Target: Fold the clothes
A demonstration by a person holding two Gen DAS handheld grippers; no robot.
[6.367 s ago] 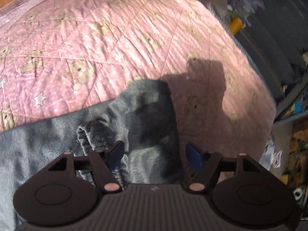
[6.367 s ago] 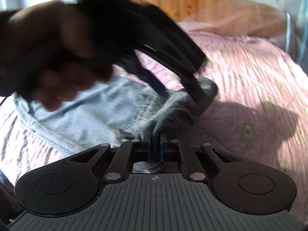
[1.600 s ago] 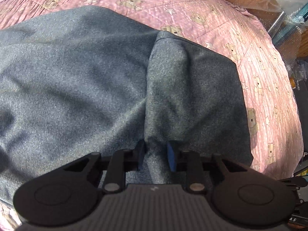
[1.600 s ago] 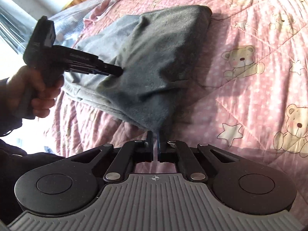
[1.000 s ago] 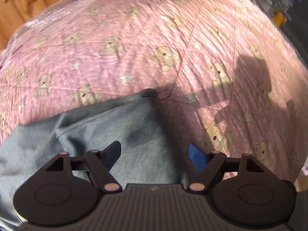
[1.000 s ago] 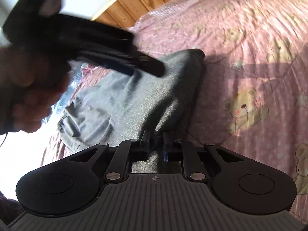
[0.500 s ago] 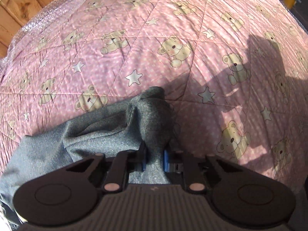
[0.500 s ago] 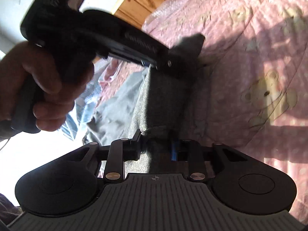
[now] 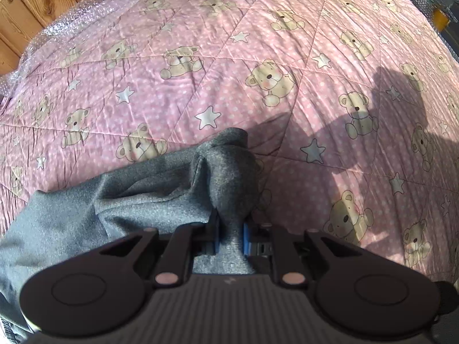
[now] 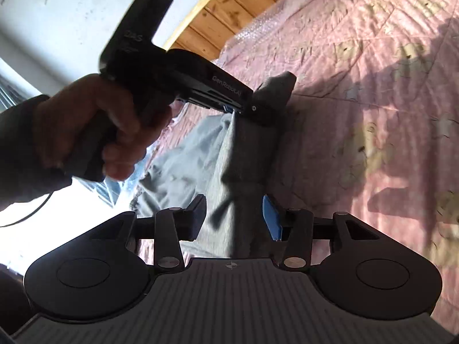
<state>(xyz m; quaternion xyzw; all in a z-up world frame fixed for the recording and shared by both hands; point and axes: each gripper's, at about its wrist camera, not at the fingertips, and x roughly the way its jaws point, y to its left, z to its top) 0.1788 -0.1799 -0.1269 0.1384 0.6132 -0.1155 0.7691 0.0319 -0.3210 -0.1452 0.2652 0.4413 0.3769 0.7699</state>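
A grey garment [image 9: 120,200] lies on the pink teddy-bear quilt [image 9: 287,57]. My left gripper [image 9: 229,233] is shut on a bunched corner of the garment. In the right wrist view the left gripper [image 10: 252,109] pinches the far corner of the same garment [image 10: 246,154], held in a hand. My right gripper [image 10: 233,215] is open, its jaws either side of the near edge of the cloth without pinching it.
A wooden headboard [image 9: 37,3] and bubble wrap [image 9: 71,17] border the far edge of the bed. Clutter shows off the bed's right side [image 9: 441,11]. A white wall [image 10: 71,14] rises at the left in the right wrist view.
My left gripper has opened, moved to the garment's corner and shut on it. My right gripper has opened and let go of the near edge within the last half second.
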